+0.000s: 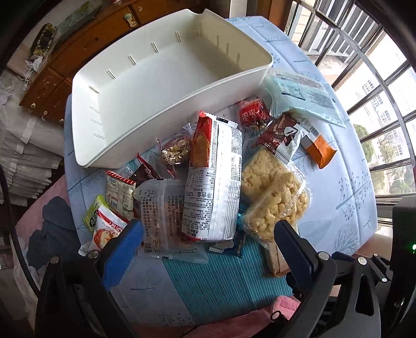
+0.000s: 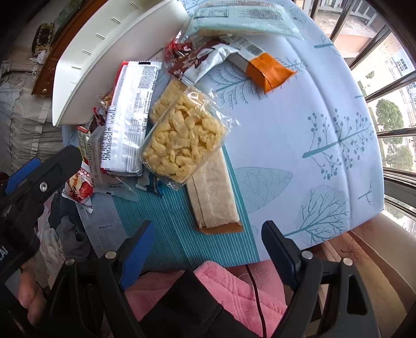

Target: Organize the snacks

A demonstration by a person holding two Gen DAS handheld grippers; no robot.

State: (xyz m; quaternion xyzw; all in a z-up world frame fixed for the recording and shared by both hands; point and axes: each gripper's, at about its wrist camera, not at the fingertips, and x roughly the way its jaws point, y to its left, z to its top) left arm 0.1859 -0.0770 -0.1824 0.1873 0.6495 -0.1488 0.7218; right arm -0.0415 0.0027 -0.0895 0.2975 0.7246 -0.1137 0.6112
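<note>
A heap of snack packets lies on the pale blue tablecloth [image 1: 338, 182] in front of an empty white bin [image 1: 169, 85]. On top is a long red and white packet [image 1: 213, 182], with two clear bags of yellow puffed snack [image 1: 273, 197] to its right. My left gripper [image 1: 208, 234] hangs open above the near edge of the heap, nothing between its fingers. In the right wrist view my right gripper [image 2: 208, 234] is open over the table's near edge, just short of a flat beige bar [image 2: 213, 195]. The left gripper [image 2: 49, 163] shows at the left there.
An orange packet [image 2: 267, 72] and a pale blue packet [image 2: 247, 15] lie further back on the right. A teal striped mat [image 2: 176, 223] lies under the near snacks. Pink fabric [image 2: 234, 291] sits below the table edge. A wooden cabinet [image 1: 65, 65] stands behind the bin, windows at the right.
</note>
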